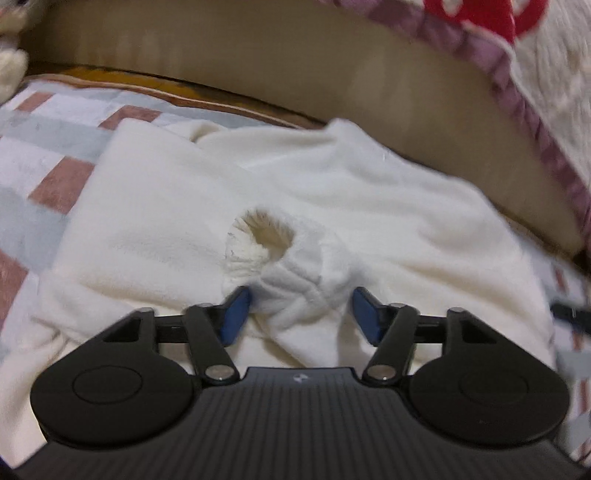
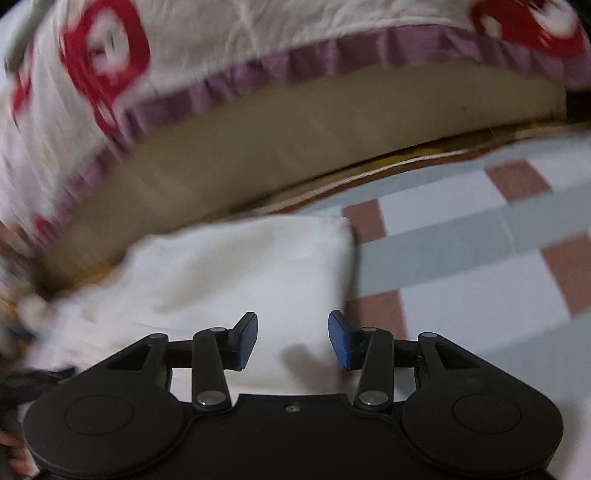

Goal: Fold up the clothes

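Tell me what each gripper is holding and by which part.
Left gripper: jaws around the bunched cuff of the white fleece garment, not visibly clamped. Right gripper: jaws open over the garment, holding nothing.

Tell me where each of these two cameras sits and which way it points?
Left wrist view: sits on the left gripper, looking forward along its open fingers at a bunched cuff of the white fleece garment.
Right wrist view: sits on the right gripper, looking over a folded garment corner; its fingers are open and hold nothing.
Shared: the garment, checked bedsheet, and red-patterned quilt.
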`<control>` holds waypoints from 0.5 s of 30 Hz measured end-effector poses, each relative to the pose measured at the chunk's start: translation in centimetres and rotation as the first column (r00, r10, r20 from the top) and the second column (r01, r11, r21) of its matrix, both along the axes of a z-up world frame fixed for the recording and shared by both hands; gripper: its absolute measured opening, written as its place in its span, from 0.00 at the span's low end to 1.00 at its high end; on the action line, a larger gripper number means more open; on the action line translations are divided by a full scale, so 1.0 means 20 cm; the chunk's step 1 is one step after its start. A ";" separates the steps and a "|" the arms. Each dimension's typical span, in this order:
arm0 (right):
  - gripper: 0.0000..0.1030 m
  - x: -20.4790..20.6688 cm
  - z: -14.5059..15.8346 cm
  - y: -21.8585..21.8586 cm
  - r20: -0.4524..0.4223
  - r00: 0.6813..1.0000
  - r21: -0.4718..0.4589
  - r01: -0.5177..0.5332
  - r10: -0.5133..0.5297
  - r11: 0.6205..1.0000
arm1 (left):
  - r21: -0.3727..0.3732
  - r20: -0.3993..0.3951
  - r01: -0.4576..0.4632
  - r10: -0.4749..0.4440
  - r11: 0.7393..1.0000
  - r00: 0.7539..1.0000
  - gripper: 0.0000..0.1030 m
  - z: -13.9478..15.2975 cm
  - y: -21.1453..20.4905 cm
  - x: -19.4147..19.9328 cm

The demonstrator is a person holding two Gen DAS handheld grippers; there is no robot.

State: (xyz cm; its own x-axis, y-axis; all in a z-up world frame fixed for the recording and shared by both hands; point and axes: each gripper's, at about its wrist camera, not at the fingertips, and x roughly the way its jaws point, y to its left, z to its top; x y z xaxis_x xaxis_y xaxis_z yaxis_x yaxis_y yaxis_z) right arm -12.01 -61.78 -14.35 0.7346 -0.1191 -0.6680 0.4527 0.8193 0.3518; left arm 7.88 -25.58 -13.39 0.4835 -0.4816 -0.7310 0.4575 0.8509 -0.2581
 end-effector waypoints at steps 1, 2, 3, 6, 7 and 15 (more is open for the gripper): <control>0.48 0.05 -0.02 -0.01 -0.017 1.000 -0.040 -0.022 0.021 0.999 | -0.001 0.017 0.024 -0.024 1.000 1.000 0.19 0.02 0.01 -0.01; 0.50 0.08 -0.04 -0.02 -0.025 0.999 -0.053 -0.030 0.029 0.998 | -0.022 0.031 0.036 -0.036 0.999 0.999 0.18 0.06 0.03 -0.02; 0.56 0.11 -0.05 -0.03 -0.030 0.999 -0.061 -0.035 0.033 0.997 | -0.066 0.039 0.044 -0.042 0.997 0.998 0.17 0.12 0.06 -0.04; 0.57 0.17 -0.10 -0.06 -0.033 0.999 -0.076 -0.031 0.029 0.997 | -0.124 0.042 0.063 -0.058 0.990 0.997 0.17 0.25 0.14 -0.06; 0.57 0.19 -0.12 -0.07 -0.037 0.998 -0.085 -0.044 0.041 0.995 | -0.113 0.041 0.065 -0.060 0.991 0.997 0.17 0.26 0.15 -0.06; 0.10 0.17 -0.04 -0.06 0.079 0.997 -0.230 0.017 0.001 0.973 | -0.033 -0.004 0.050 -0.050 0.998 0.999 0.17 0.18 0.19 -0.10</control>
